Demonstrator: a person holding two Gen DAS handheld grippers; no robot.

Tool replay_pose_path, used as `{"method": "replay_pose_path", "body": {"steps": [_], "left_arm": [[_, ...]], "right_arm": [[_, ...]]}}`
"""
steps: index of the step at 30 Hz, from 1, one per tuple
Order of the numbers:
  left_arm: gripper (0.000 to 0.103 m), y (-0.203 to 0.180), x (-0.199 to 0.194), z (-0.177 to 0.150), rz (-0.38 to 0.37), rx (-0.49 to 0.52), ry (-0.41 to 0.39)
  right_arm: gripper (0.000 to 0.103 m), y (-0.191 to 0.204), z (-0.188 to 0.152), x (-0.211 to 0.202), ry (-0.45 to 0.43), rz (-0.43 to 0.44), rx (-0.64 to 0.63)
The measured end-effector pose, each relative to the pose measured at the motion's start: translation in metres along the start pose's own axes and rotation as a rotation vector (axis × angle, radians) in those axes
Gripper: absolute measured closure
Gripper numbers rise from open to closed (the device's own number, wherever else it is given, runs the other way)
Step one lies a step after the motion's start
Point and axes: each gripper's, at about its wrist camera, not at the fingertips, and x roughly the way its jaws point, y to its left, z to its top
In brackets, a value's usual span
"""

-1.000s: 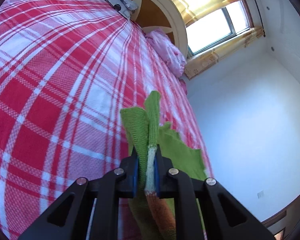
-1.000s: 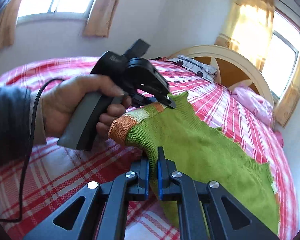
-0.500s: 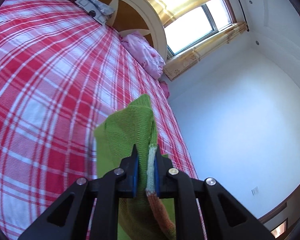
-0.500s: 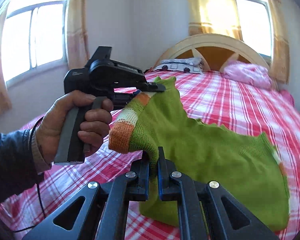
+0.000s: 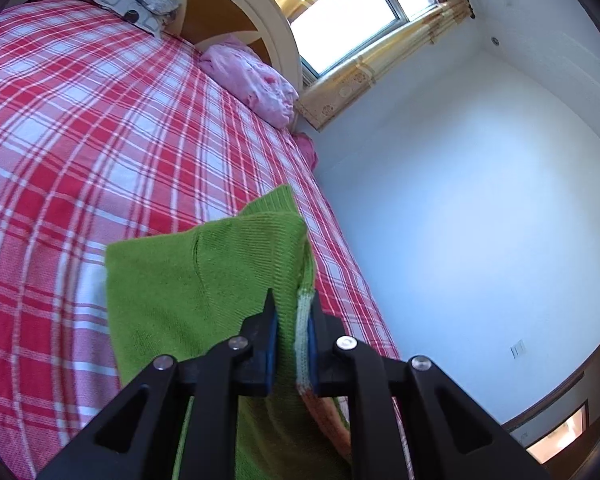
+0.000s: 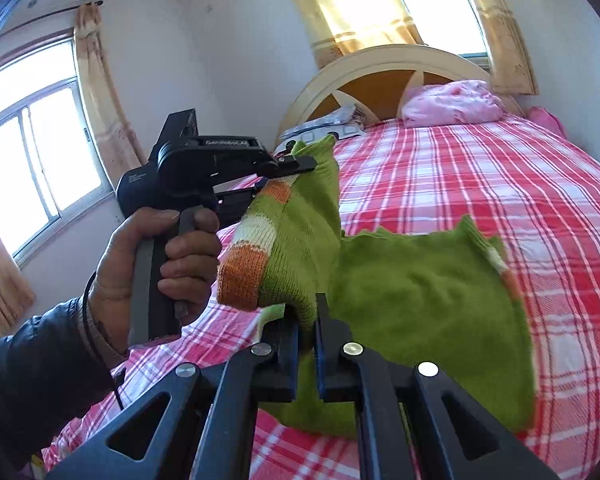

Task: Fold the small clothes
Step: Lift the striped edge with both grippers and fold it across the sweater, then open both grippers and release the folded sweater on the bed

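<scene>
Since a moment ago we have lifted the green sweater (image 6: pixel 420 300) a little higher off the bed (image 6: pixel 500 184) and carried it sideways, and both wrists have rolled, so the headboard now stands more upright in the right wrist view. The left gripper (image 5: pixel 290 320) stays clenched on the striped cuff of the sleeve, and the right gripper (image 6: pixel 308 320) stays clenched on the green knit near the same sleeve. We judge that the sleeve is being brought over the body of the sweater for a fold; the far part of the sweater lies on the plaid cover. Around it we see a pink pillow (image 6: pixel 452 104) and a patterned pillow (image 5: pixel 132 4) at the headboard (image 6: pixel 380 76), well apart from the work. The bed beside the sweater looks free, so nothing blocks the fold.
</scene>
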Motion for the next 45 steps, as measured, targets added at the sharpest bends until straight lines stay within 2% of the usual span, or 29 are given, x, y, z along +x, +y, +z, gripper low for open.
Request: {"method": "replay_pose_path", "body": {"steps": [6, 16, 25, 29, 31, 32, 33, 35, 36, 37, 38, 39, 40, 42, 45], "left_arm": [[0.09, -0.025, 0.037, -0.011, 0.018, 0.042, 0.063], [0.09, -0.043, 0.102, -0.041, 0.124, 0.107, 0.17], [0.088, -0.067, 0.134, -0.068, 0.167, 0.229, 0.215], [0.076, -0.084, 0.124, -0.077, 0.153, 0.299, 0.218], [0.069, -0.096, 0.105, -0.084, 0.172, 0.393, 0.189], [0.061, -0.099, 0.096, -0.086, 0.189, 0.435, 0.169], [0.05, -0.101, 0.081, -0.092, 0.23, 0.487, 0.142], [0.04, -0.1, 0.058, -0.102, 0.306, 0.56, 0.099], [0.038, -0.098, 0.051, -0.106, 0.331, 0.582, 0.086], [0.037, -0.093, 0.037, -0.113, 0.375, 0.616, 0.067], [0.037, -0.089, 0.029, -0.119, 0.396, 0.631, 0.057], [0.036, -0.084, 0.02, -0.124, 0.406, 0.64, 0.051], [0.035, -0.076, 0.012, -0.13, 0.412, 0.635, 0.041], [0.027, -0.062, 0.002, -0.141, 0.42, 0.611, 0.032], [0.026, -0.048, 0.007, -0.15, 0.392, 0.557, 0.036]], "right_arm": [[0.098, -0.041, -0.007, -0.021, -0.002, -0.013, 0.109], [0.098, -0.104, -0.043, -0.02, 0.077, -0.031, 0.322], [0.097, -0.126, -0.063, -0.026, 0.098, -0.024, 0.422], [0.097, -0.133, -0.066, -0.033, 0.073, -0.025, 0.461], [0.096, -0.135, -0.067, -0.039, 0.053, -0.047, 0.475], [0.096, -0.136, -0.068, -0.042, 0.045, -0.056, 0.48], [0.095, -0.136, -0.068, -0.046, 0.033, -0.063, 0.486], [0.095, -0.134, -0.068, -0.054, 0.012, -0.082, 0.472], [0.092, -0.13, -0.068, -0.058, 0.003, -0.097, 0.456], [0.084, -0.126, -0.066, -0.063, -0.015, -0.138, 0.431], [0.078, -0.122, -0.064, -0.068, -0.037, -0.175, 0.415], [0.065, -0.12, -0.061, -0.071, -0.058, -0.196, 0.399], [0.06, -0.112, -0.053, -0.077, -0.098, -0.218, 0.357], [0.06, -0.098, -0.035, -0.074, -0.124, -0.249, 0.265], [0.06, -0.075, -0.005, -0.048, -0.078, -0.227, 0.133]]}}
